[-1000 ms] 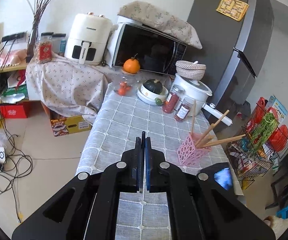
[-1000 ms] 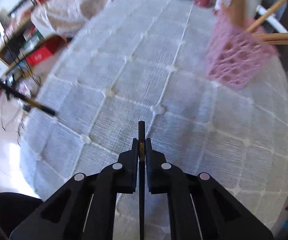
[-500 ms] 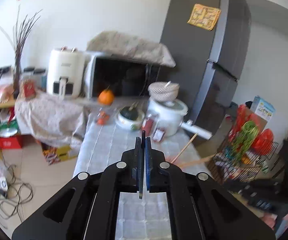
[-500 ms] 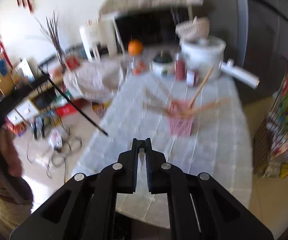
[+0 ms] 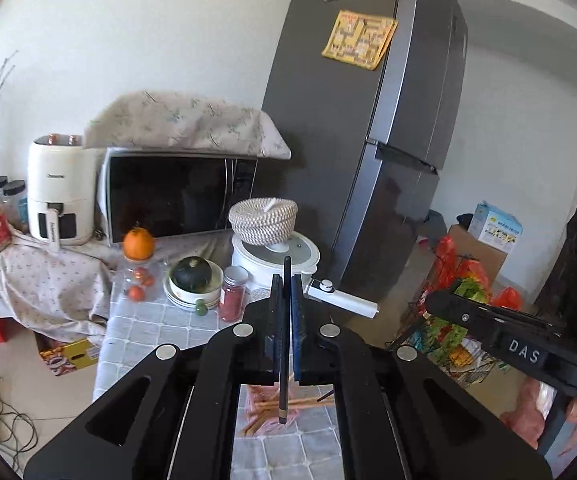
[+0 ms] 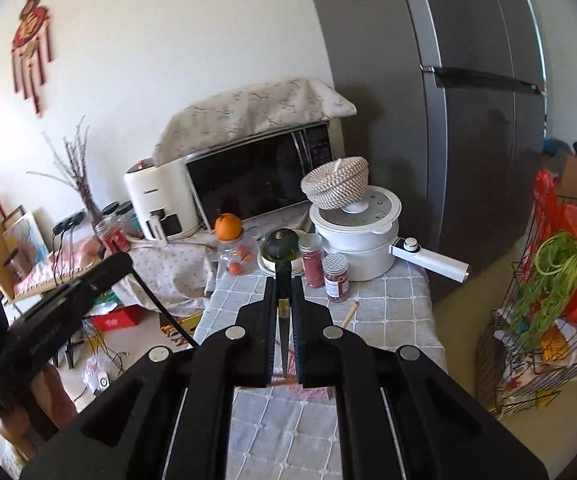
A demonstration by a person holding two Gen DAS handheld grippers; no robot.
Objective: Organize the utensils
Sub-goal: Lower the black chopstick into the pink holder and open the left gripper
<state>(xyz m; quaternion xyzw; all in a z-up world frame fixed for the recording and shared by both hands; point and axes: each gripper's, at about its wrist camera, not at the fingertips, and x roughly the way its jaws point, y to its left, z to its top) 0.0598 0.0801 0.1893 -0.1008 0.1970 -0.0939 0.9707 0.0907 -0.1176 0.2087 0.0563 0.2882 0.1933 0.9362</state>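
My left gripper is shut on a black chopstick that stands nearly upright between the jaws, its tip hanging below them. My right gripper is shut on a second black chopstick with a gold band. Both grippers are high above the table with the grey checked cloth. Under the left gripper, through its frame, shows the pink holder with wooden chopsticks leaning out. In the right wrist view the holder is mostly hidden; one wooden chopstick end sticks out.
At the far end of the table stand a white rice cooker with a woven basket on top, two red spice jars, a bowl with a green squash and a jar topped by an orange. A fridge and a wire rack of vegetables are at the right.
Both grippers have risen well above the table and tilted up, so the room now fills both views. Each one still holds its black chopstick.
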